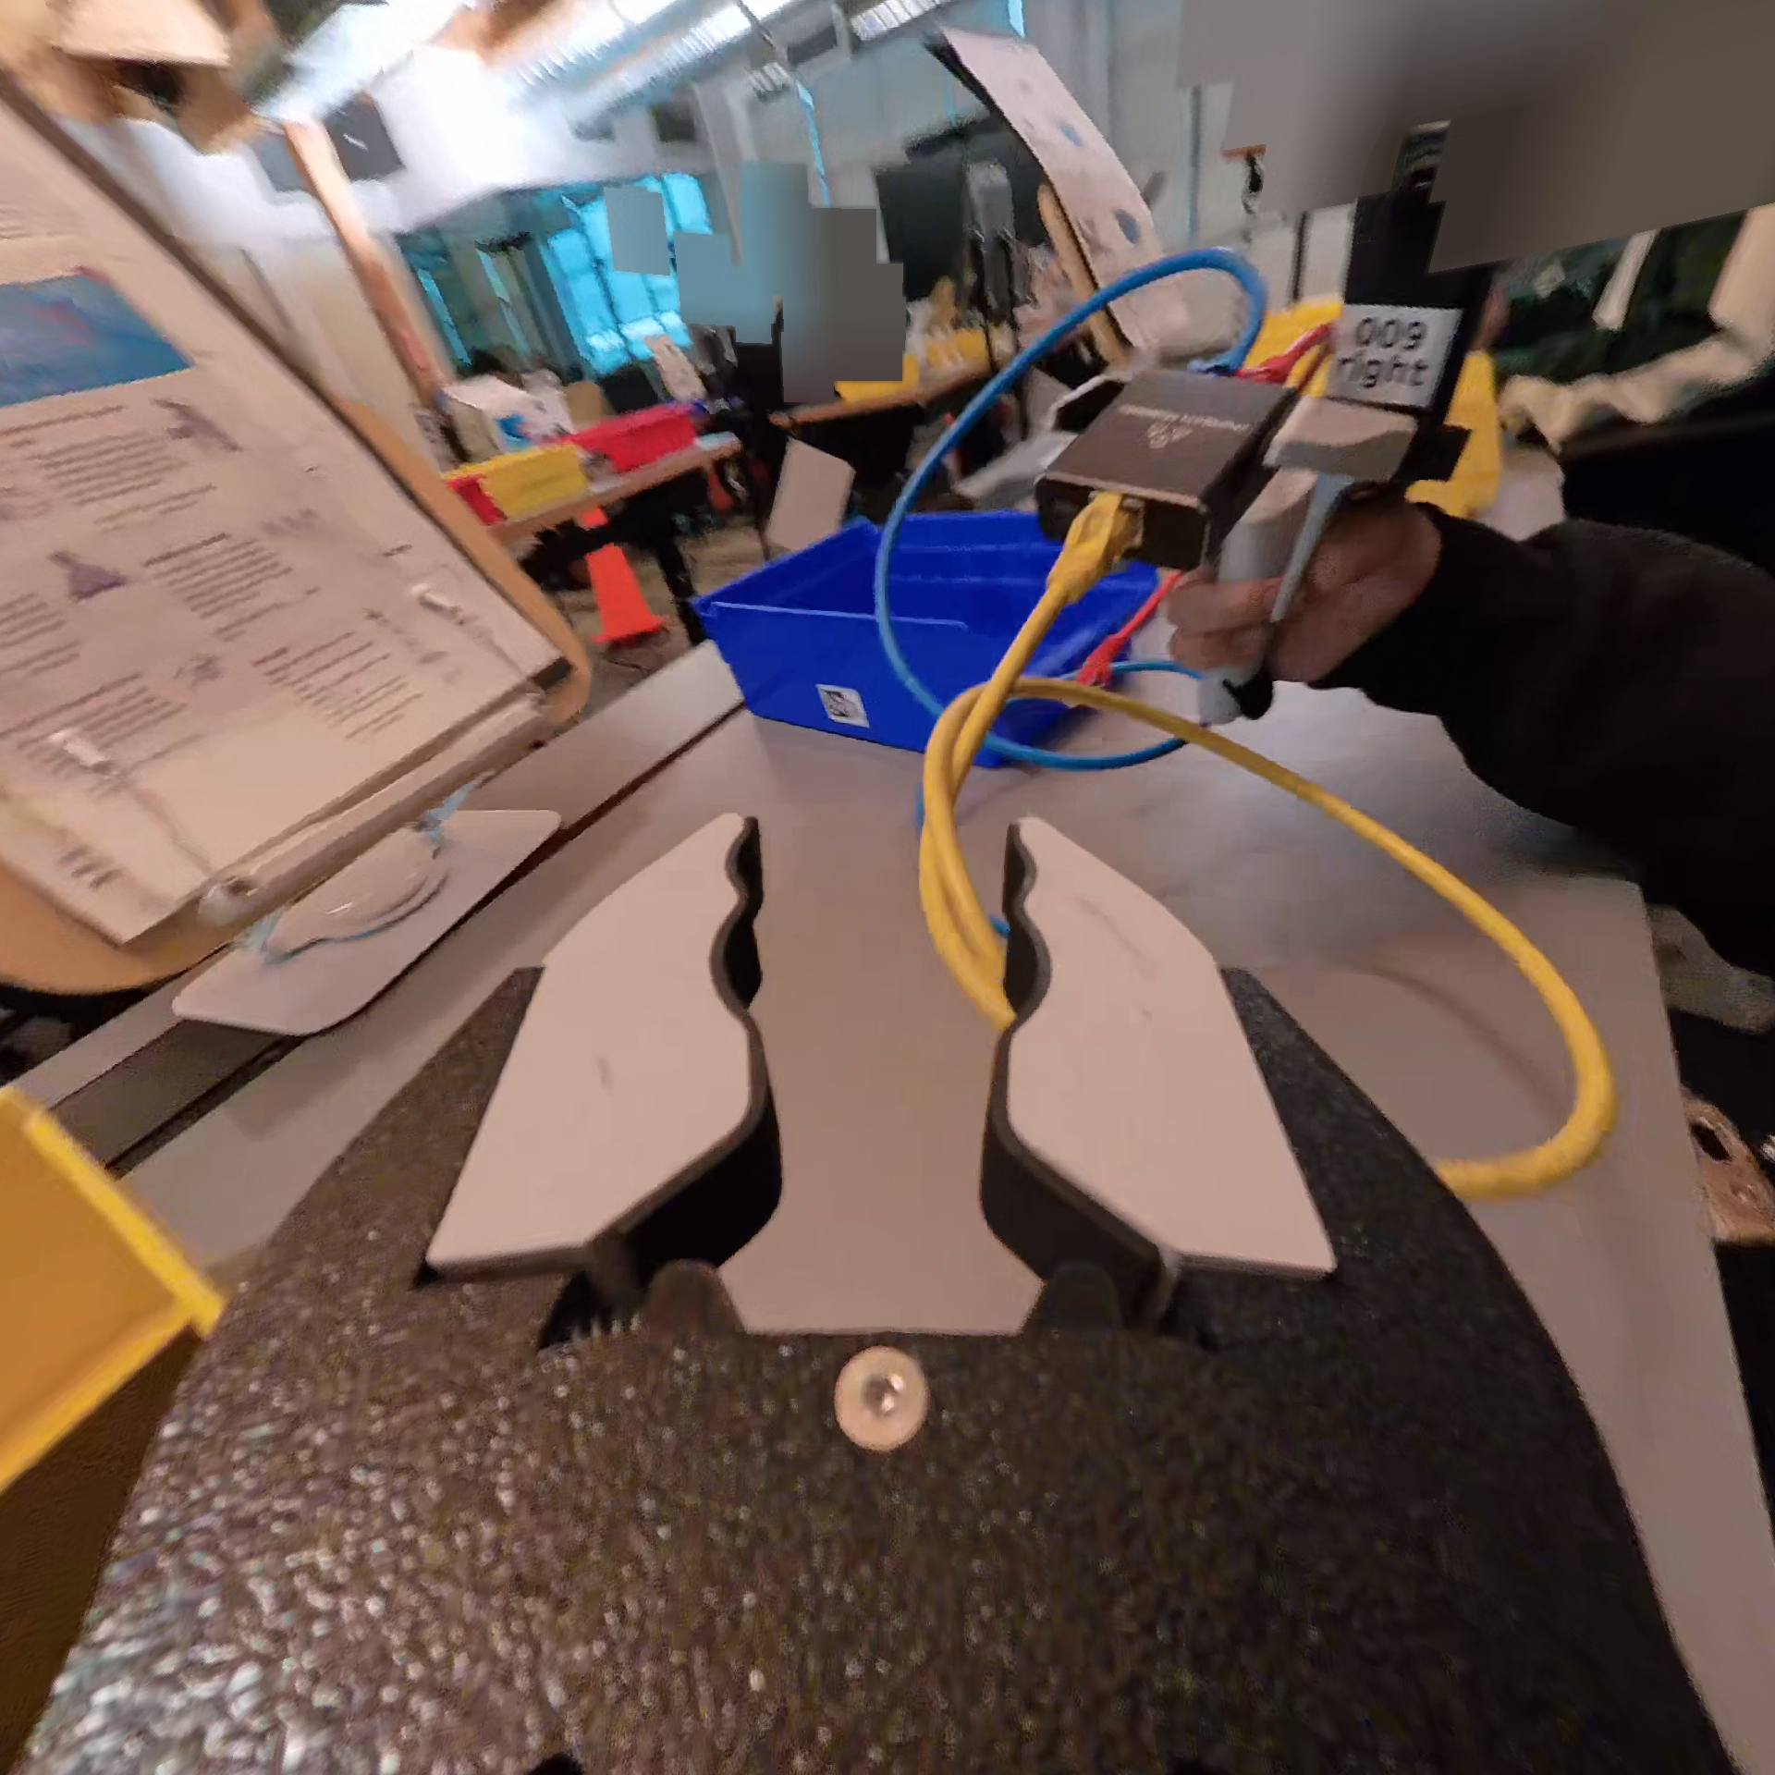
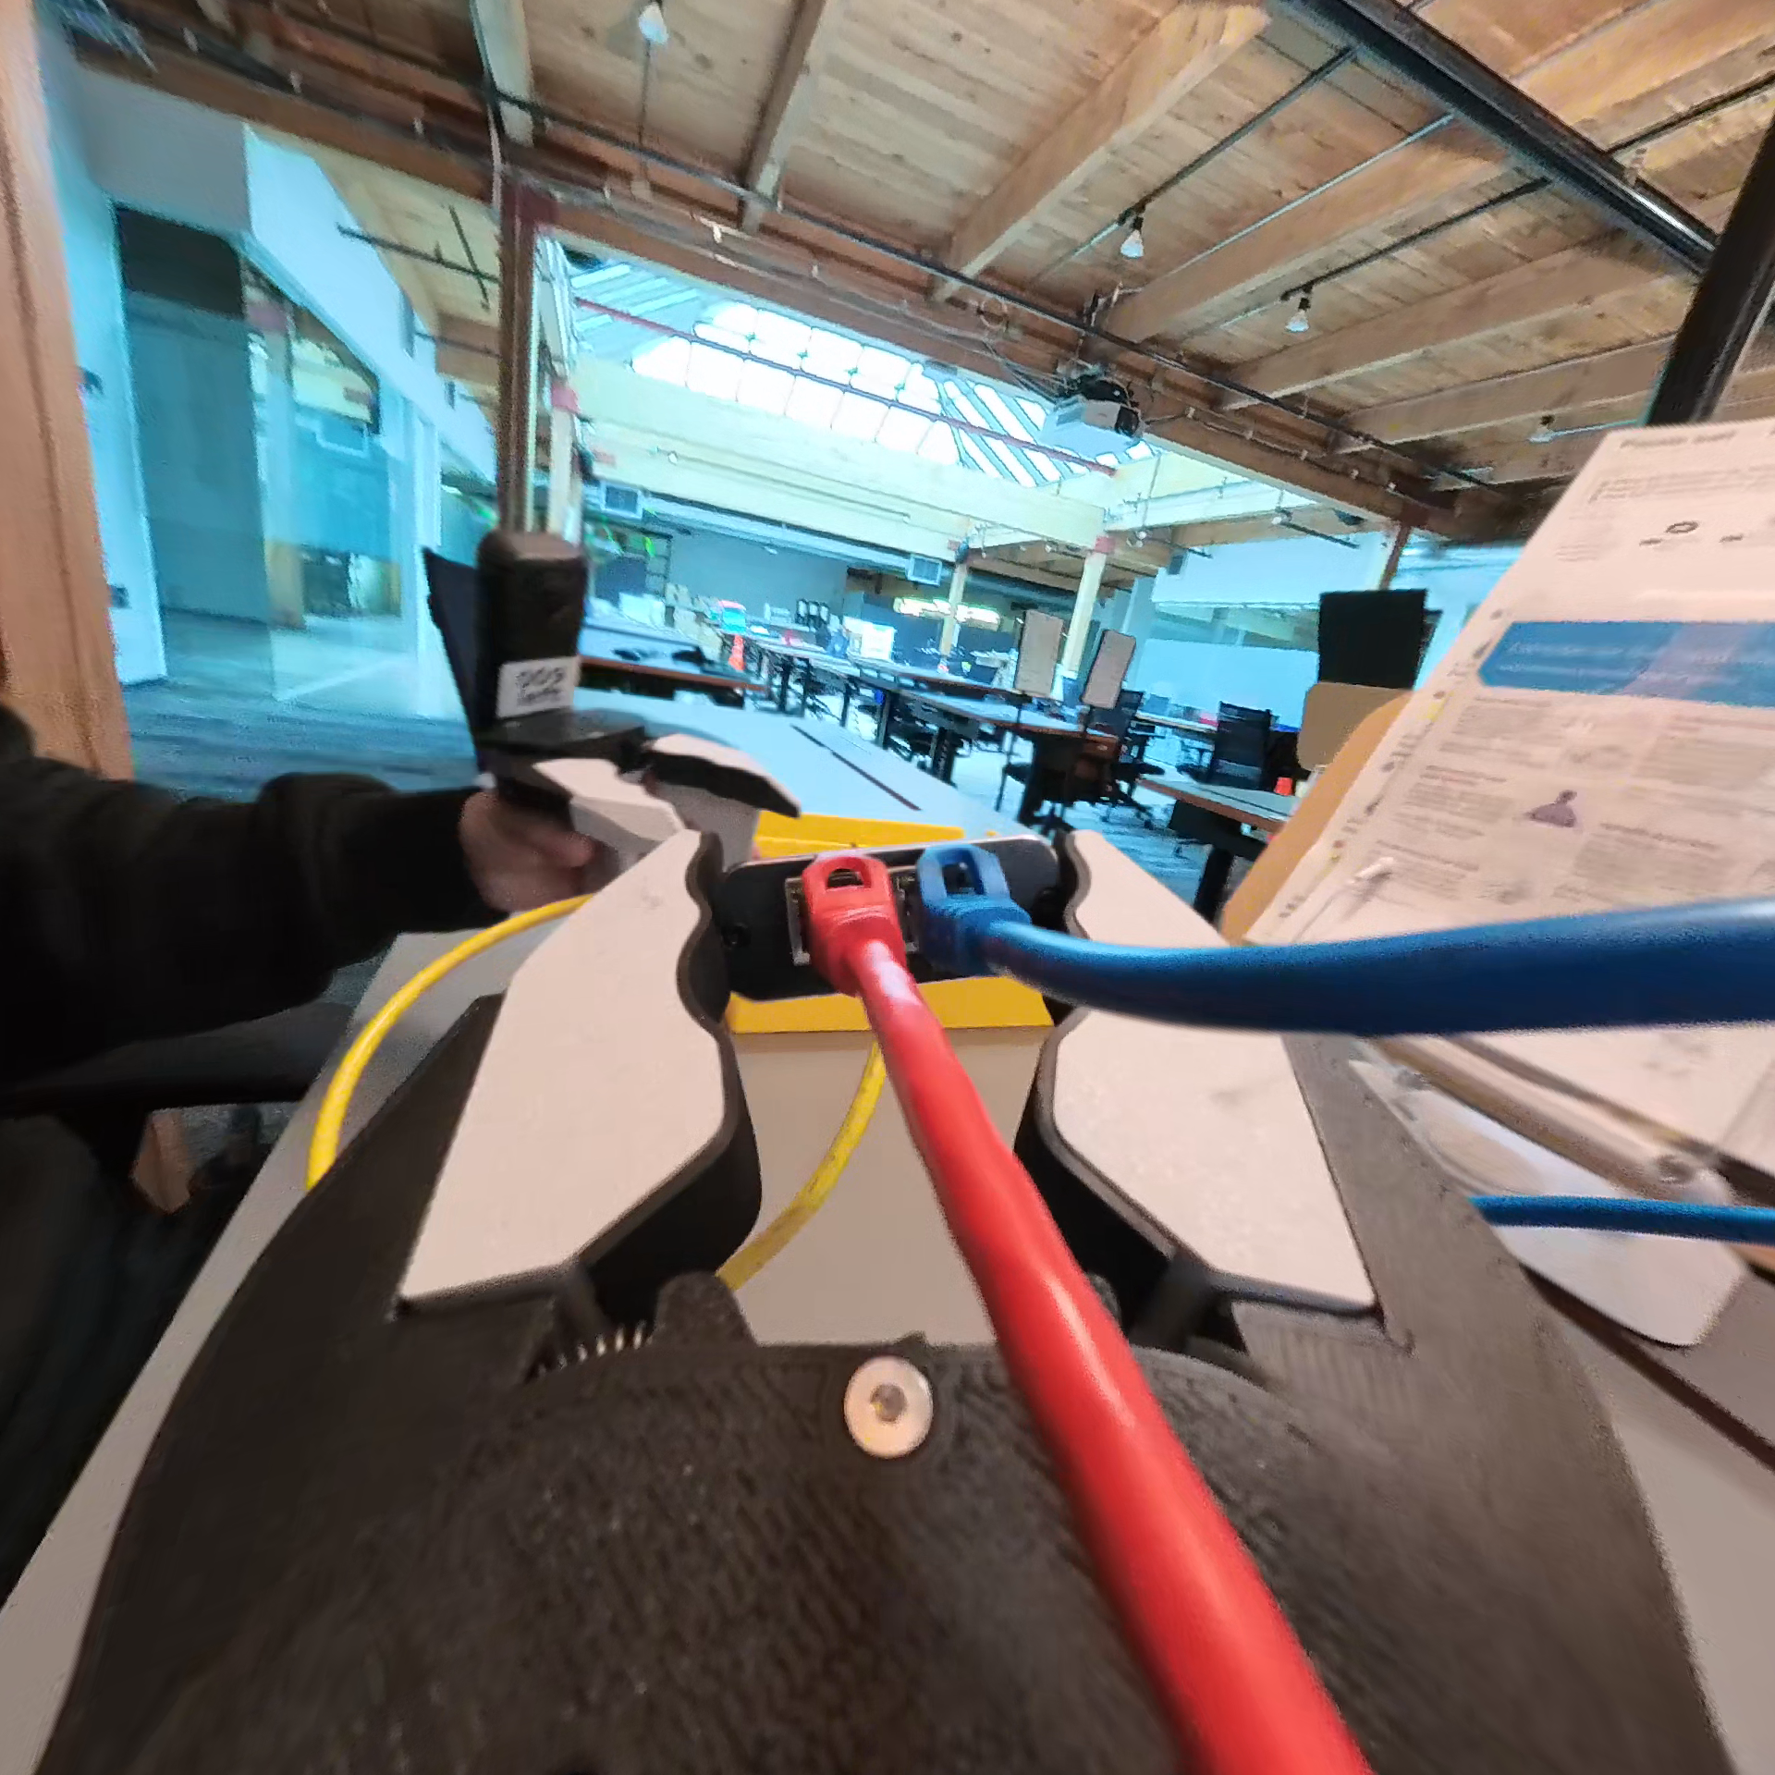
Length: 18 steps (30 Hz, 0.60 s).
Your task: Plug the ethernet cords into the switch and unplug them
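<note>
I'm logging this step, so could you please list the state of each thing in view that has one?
switch: lifted, clamped in right gripper
red cord: plugged in
blue cord: plugged in
yellow cord: plugged into the opposite face
left gripper: open, empty
blue bin: on table

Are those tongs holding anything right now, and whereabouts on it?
The right tongs clamp the black switch by its two short ends, cords plugged in. The left tongs are open, holding nothing; the yellow cord merely passes between them.
</note>
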{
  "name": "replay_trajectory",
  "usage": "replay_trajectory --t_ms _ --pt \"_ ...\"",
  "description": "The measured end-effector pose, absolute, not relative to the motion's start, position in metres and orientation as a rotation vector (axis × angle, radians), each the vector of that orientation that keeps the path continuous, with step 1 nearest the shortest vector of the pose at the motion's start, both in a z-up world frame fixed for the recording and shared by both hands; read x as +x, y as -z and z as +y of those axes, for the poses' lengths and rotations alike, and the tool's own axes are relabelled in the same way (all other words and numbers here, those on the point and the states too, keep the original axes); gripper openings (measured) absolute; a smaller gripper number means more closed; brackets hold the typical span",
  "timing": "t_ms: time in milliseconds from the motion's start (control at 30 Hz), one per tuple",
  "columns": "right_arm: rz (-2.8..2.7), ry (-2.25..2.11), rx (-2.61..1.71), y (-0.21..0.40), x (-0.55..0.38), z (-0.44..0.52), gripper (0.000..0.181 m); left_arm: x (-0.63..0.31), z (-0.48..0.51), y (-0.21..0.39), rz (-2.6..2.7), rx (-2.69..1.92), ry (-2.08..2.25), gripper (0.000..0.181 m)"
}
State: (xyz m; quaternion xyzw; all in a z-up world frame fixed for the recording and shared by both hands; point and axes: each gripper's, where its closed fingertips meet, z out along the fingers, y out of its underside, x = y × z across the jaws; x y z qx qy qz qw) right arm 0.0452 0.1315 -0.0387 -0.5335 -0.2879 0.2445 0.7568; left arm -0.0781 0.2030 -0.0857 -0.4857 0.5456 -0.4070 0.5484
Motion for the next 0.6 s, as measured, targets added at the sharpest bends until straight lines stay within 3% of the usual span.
replay_trajectory --t_ms 167,433,600 --pt "-0.656 -0.432 -1.197 -0.021 0.073 0.137 0.064 -0.115 0.218 0.083 0.971 -1.11 1.062 0.05" --pt "-0.745 -0.199 -1.256 -0.141 0.121 0.143 0.064 -0.09 0.212 0.15 1.123 -1.279 1.147 0.05" --pt "-0.641 -0.035 -1.372 -0.165 0.2 0.176 0.064 -0.08 0.214 0.149 1.138 -1.254 1.153 0.05"
